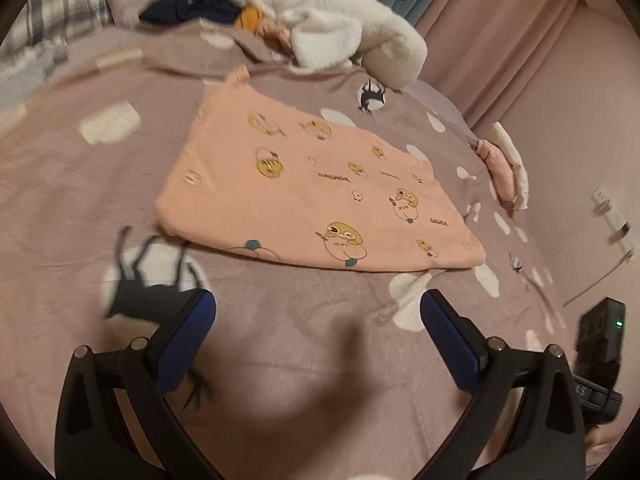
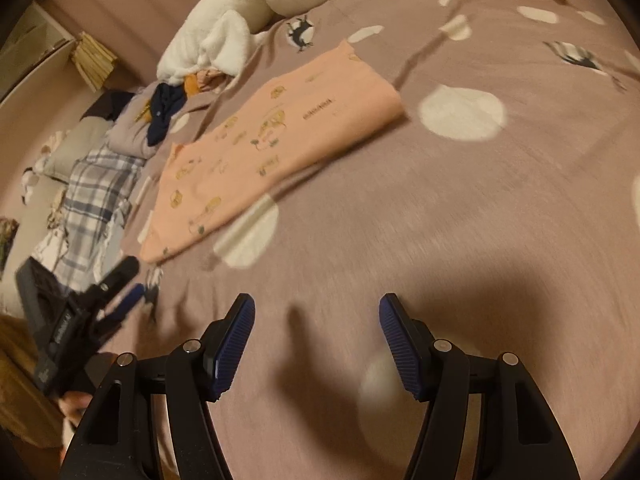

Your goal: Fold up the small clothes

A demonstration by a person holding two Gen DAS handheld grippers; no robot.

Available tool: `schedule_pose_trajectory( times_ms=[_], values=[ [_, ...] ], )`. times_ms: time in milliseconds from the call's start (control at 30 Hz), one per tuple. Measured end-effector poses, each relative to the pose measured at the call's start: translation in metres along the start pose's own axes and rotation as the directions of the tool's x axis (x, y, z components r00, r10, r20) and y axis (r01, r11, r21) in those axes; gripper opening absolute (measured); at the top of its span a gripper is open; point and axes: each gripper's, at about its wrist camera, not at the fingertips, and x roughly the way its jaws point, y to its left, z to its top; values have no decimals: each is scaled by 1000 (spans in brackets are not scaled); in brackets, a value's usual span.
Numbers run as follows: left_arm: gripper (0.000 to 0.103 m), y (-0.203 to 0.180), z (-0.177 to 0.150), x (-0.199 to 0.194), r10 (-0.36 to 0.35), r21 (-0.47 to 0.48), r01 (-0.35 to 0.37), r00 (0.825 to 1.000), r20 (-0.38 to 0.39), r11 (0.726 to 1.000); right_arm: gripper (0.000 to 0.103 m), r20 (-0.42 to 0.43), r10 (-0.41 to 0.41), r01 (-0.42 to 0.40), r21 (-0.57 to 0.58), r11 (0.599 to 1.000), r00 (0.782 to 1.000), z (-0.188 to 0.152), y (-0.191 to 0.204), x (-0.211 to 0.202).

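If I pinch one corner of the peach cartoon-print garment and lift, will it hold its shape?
Probably not. The peach cartoon-print garment lies flat and thin on the mauve spotted bedspread, so it should droop. Its folded layers may slide apart. It looks light; both the left gripper and right gripper are open.

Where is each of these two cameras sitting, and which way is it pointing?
Left wrist: on the left gripper, looking forward over the bed at the peach garment; its own open fingers show.
Right wrist: on the right gripper, facing the garment from another side; the left gripper shows at left.
Shared: garment, bed, white plush blanket.
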Motion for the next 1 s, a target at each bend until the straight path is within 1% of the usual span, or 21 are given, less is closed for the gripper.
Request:
schedule_pose_trajectory(
  times_ms=[67,133,167,233,267,300,333,400,433,467,500,600,667,733,767,800,867,900,933,967,1000],
  values=[
    [102,8,6,15,-54,-61,51,998,-45,997,65,4,47,-47,-1,999,999,16,4,7],
    [102,16,11,28,-123,-147,109,988,-89,983,65,-4,110,-110,41,993,994,37,0,21],
    [102,20,14,30,-158,-187,142,985,-74,972,65,-8,148,-147,71,987,989,46,-2,27],
    [102,26,23,33,-218,-241,205,975,-31,949,65,6,245,-244,136,960,969,62,-8,38],
    [102,29,28,38,-246,-271,230,969,-27,935,65,14,308,-306,167,937,951,71,-12,46],
    [102,33,32,43,-270,-302,247,962,-34,921,65,17,341,-337,198,920,940,76,-15,53],
    [102,36,36,47,-282,-330,253,959,-42,910,65,10,340,-333,237,913,940,81,-18,60],
    [102,40,45,50,-302,-371,271,953,-28,888,65,3,325,-312,292,904,946,82,-23,71],
    [102,42,49,51,-318,-389,291,948,-3,874,65,16,347,-335,308,890,938,82,-26,74],
    [101,43,52,52,-321,-405,296,947,6,865,65,40,377,-369,323,871,925,82,-28,75],
    [101,46,55,53,-324,-433,301,946,20,850,65,60,399,-395,341,853,915,83,-31,75],
    [101,54,65,58,-355,-504,341,932,72,793,65,107,451,-457,360,813,886,91,-35,76],
    [97,58,72,62,-373,-535,357,924,83,766,65,108,455,-460,379,803,884,97,-36,82],
    [94,61,76,69,-381,-577,357,921,85,735,65,117,460,-466,401,789,880,103,-34,88],
    [93,62,78,72,-383,-594,352,920,79,723,65,111,456,-460,403,792,883,105,-33,90],
    [92,62,80,72,-384,-595,348,921,71,724,64,84,430,-426,403,810,899,108,-30,91],
    [91,57,77,68,-397,-551,346,917,29,759,64,38,364,-348,403,847,931,105,-28,86],
    [91,56,74,65,-404,-523,346,915,3,779,64,27,332,-315,402,860,943,101,-28,80],
    [91,52,70,60,-411,-488,353,911,-14,798,64,22,320,-302,400,866,947,99,-29,76],
    [91,52,68,58,-411,-480,356,912,-10,801,64,21,295,-278,401,873,955,95,-33,67],
    [91,53,64,53,-406,-489,356,914,5,796,64,29,269,-257,403,878,963,93,-37,61]
  ],
)
